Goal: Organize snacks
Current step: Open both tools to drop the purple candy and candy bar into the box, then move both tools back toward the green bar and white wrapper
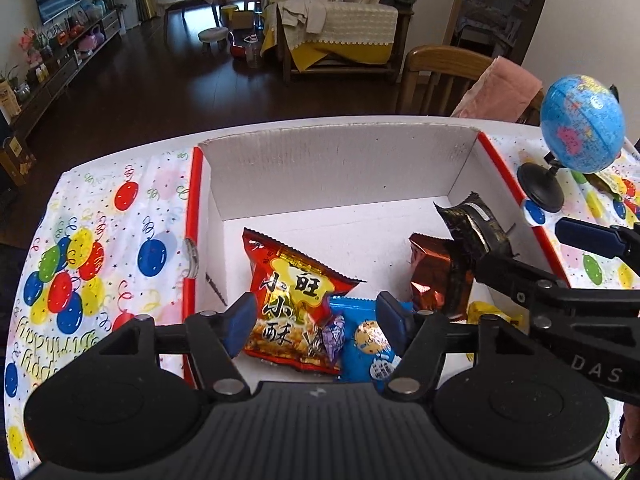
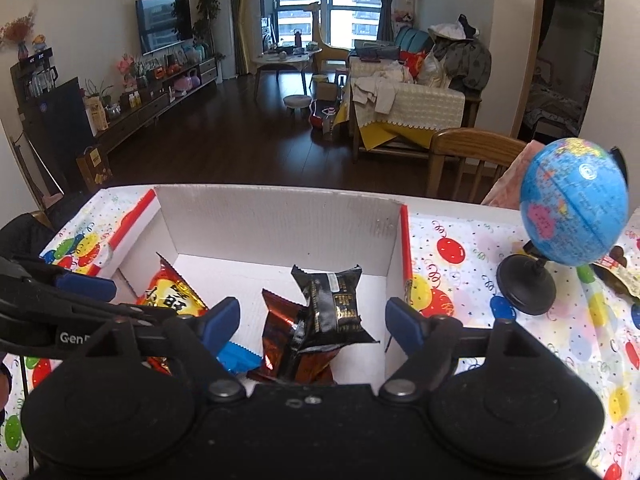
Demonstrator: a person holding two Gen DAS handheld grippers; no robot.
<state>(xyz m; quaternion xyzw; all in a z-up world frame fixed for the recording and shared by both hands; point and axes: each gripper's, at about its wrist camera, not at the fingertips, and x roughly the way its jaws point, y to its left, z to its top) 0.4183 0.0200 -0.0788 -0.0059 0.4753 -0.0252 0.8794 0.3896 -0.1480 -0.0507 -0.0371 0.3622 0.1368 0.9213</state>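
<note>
Jaws of both grippers apart, empty, over the snack box (image 1: 340,168).
Black packet (image 2: 336,300) between right gripper (image 2: 312,326) jaws: light, crinkly, slippery; pinch its crimped edge.

We see a table under a balloon-print cloth (image 1: 120,240), bearing a white cardboard box (image 1: 340,164) and a small globe (image 2: 572,216).

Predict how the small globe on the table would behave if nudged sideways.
The globe would probably tip: a big ball sits tilted on a thin stem above a small black base. It looks light, likely hollow plastic. The ball may spin on its axis.
</note>
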